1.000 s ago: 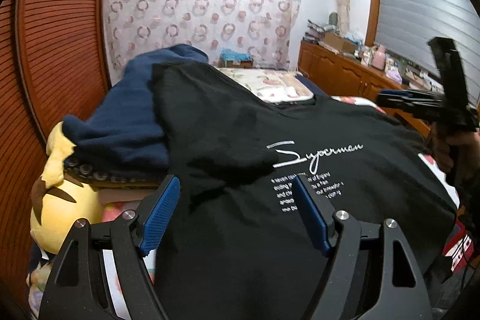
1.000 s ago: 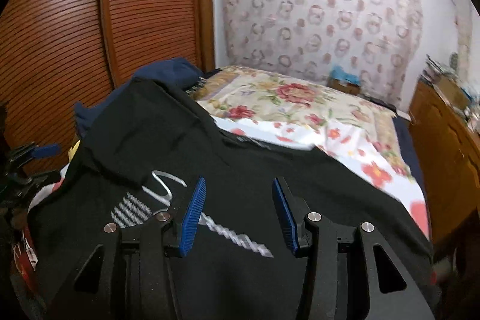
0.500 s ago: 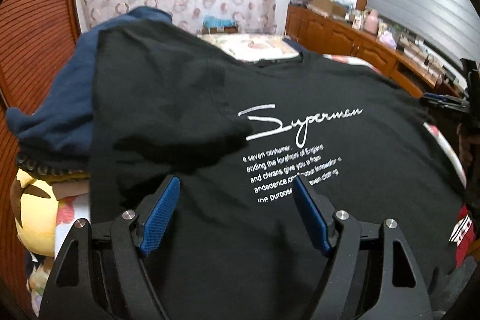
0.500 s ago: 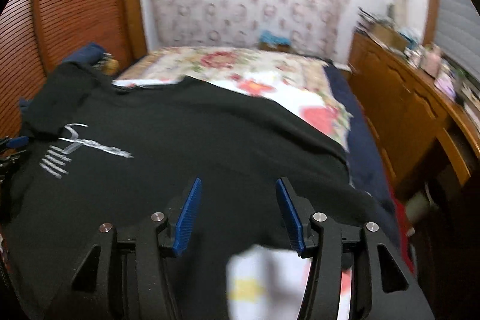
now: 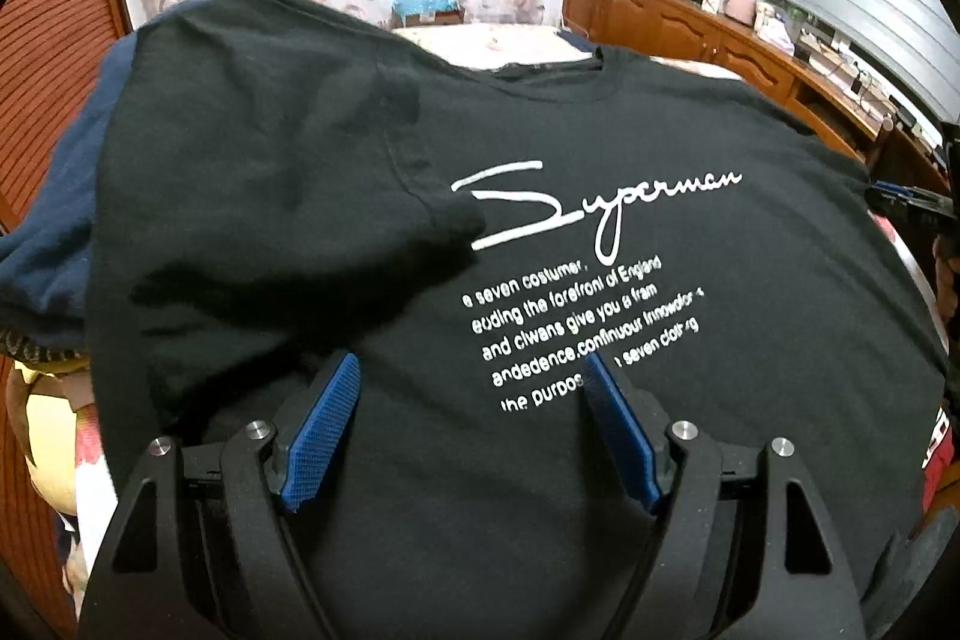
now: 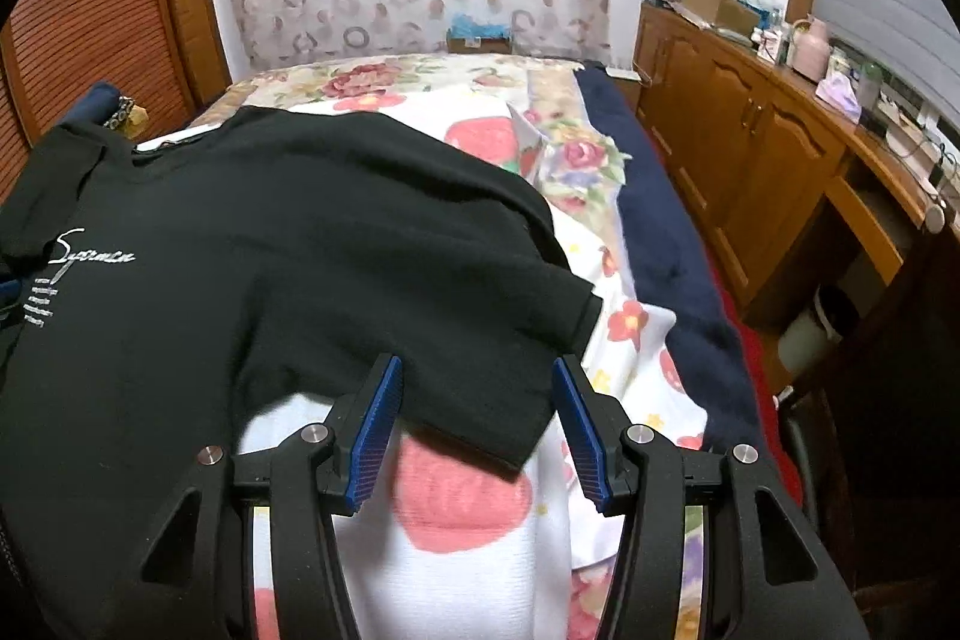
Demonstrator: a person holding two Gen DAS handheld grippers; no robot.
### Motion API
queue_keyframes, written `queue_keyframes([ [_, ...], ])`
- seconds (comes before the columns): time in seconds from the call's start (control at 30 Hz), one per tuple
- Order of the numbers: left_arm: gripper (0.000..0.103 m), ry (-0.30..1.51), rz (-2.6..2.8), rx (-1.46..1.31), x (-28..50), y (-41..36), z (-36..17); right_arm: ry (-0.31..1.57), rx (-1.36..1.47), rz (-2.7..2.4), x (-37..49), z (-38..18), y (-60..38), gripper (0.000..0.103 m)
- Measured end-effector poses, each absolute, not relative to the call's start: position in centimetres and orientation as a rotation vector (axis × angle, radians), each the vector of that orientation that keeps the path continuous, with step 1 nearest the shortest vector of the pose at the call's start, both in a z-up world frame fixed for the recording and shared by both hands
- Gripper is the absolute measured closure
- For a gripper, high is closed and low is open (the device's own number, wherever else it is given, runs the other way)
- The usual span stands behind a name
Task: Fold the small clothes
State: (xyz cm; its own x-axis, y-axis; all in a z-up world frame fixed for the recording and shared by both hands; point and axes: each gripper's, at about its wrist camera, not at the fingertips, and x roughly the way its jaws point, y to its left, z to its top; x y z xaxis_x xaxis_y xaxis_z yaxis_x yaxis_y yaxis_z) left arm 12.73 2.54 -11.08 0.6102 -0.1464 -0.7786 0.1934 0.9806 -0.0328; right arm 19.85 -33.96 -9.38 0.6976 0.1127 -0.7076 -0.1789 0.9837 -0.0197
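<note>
A black T-shirt (image 5: pixel 540 148) with white "Superman" print lies spread face up on the bed; it also shows in the right wrist view (image 6: pixel 270 244). Its left sleeve is folded in over the chest beside the print. My left gripper (image 5: pixel 471 376) is open and empty, hovering over the shirt's lower front. My right gripper (image 6: pixel 477 379) is open and empty, its blue pads either side of the shirt's right sleeve (image 6: pixel 504 376). The right gripper also shows at the right edge of the left wrist view (image 5: pixel 912 205).
A floral bedsheet (image 6: pixel 480 112) covers the bed. A navy garment (image 5: pixel 54 220) and a yellow plush (image 5: pixel 42 436) lie left of the shirt. A navy blanket (image 6: pixel 660 232) runs along the bed's right side. A wooden cabinet (image 6: pixel 750 130) with clutter stands on the right.
Both grippers have moved lower and closer to the shirt. The right gripper has swung to the right, from over the chest print to the right sleeve. Both stay open.
</note>
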Motion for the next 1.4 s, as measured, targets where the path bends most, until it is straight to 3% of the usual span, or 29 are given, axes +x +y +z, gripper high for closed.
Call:
queue_keyframes([
  [0.23,0.022,0.901,-0.203,0.086,12.9,2.5,-11.1,0.794,-0.028,0.156,20.5,-8.7,-35.8,0.049],
  [0.37,0.002,0.922,-0.233,0.112,12.9,2.0,-11.4,0.792,0.010,0.159,20.4,-9.2,-36.5,0.049],
  [0.83,0.000,0.928,-0.239,0.109,12.7,2.2,-11.2,0.848,0.136,0.177,22.1,-10.8,-38.1,0.050],
  [0.93,0.000,0.928,-0.239,0.109,12.7,2.3,-11.2,0.845,0.149,0.207,22.0,-10.4,-38.3,0.078],
  [0.97,0.000,0.928,-0.239,0.109,12.7,2.3,-11.2,0.828,0.136,0.205,21.9,-10.1,-38.3,0.099],
  [1.4,0.000,0.928,-0.239,0.109,12.7,2.3,-11.2,0.613,-0.070,0.343,19.3,-4.3,-30.3,0.101],
])
